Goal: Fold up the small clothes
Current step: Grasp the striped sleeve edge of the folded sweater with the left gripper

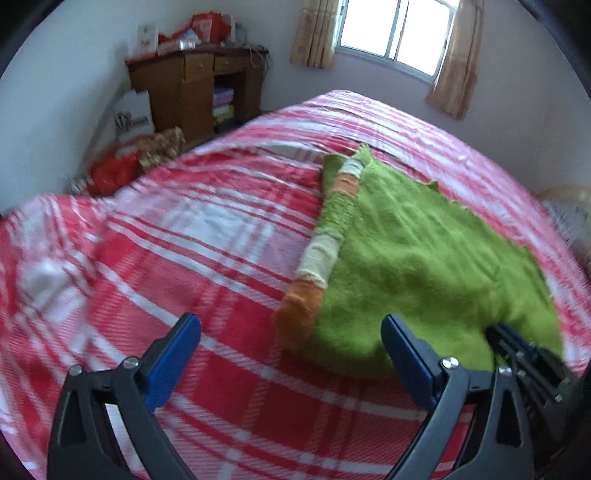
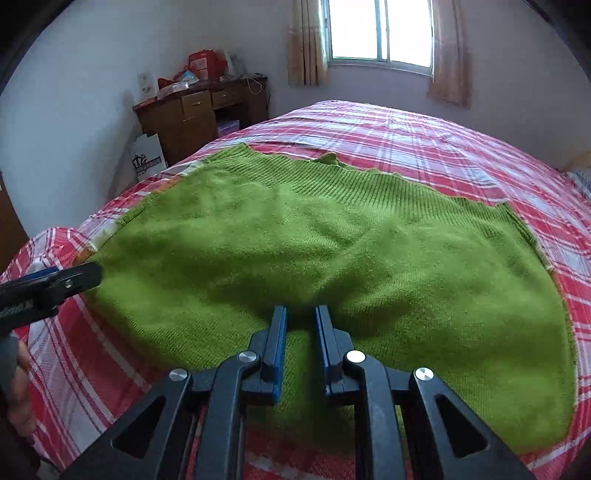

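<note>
A green knitted sweater [image 2: 332, 251] lies flat on the red-and-white plaid bed [image 2: 424, 147]. Its sleeve with orange and white bands [image 1: 325, 243] is folded along the sweater's left edge in the left wrist view. My left gripper [image 1: 291, 328] is wide open and empty, hovering over the bed at the sweater's [image 1: 424, 266] near left corner. My right gripper [image 2: 300, 317] sits over the sweater's near edge with its jaws close together and a narrow gap between them; green knit shows in the gap. The right gripper also shows in the left wrist view [image 1: 524, 354], and the left gripper's side in the right wrist view [image 2: 59, 280].
A brown wooden desk [image 1: 192, 88] with clutter on top stands in the far left corner. A white paper bag [image 1: 133, 114] and a red bag [image 1: 110, 173] lie on the floor beside the bed. A curtained window [image 2: 380, 33] is on the far wall.
</note>
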Demonstrator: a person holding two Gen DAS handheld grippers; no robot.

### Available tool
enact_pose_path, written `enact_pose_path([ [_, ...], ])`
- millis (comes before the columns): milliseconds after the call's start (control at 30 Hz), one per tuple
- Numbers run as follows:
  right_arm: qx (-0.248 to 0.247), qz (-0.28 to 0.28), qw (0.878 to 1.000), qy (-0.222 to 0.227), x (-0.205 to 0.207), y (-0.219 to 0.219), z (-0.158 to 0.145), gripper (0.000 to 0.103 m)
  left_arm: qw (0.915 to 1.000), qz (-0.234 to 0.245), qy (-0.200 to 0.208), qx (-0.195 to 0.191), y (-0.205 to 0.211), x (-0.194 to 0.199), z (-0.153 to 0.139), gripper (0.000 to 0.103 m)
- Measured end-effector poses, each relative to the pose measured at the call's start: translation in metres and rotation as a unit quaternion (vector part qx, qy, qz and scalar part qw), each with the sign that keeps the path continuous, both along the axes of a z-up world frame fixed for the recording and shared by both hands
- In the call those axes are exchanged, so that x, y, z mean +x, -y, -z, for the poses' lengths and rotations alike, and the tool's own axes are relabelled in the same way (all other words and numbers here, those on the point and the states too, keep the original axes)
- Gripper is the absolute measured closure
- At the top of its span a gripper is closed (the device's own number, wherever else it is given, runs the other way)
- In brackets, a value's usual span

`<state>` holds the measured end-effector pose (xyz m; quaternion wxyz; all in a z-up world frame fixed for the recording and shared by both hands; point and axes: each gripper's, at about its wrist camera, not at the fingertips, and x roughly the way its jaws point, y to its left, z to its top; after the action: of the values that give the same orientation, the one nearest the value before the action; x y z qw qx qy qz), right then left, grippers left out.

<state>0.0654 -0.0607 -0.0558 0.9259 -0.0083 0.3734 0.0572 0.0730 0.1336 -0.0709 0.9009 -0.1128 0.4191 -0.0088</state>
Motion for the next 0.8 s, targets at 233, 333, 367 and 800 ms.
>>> enact_pose_path([
  [233, 0.041, -0.002, 0.999, 0.008, -0.002, 0.011, 0.007, 0.086, 0.9919, 0.018, 0.013, -0.125, 0.012, 0.015, 0.005, 0.003],
  [333, 0.046, -0.003, 0.999, 0.01, -0.001, 0.011, 0.004, 0.086, 0.9863, 0.017, 0.018, -0.163, 0.018, 0.02, 0.007, 0.003],
  [367, 0.047, -0.003, 0.999, 0.01, -0.004, 0.011, 0.001, 0.086, 0.9845, 0.006, 0.025, -0.173, 0.017, 0.024, 0.008, 0.003],
  [800, 0.08, -0.006, 0.997, 0.013, -0.008, 0.022, 0.001, 0.086, 0.9757, -0.026, 0.031, -0.215, 0.009, 0.056, 0.014, 0.063],
])
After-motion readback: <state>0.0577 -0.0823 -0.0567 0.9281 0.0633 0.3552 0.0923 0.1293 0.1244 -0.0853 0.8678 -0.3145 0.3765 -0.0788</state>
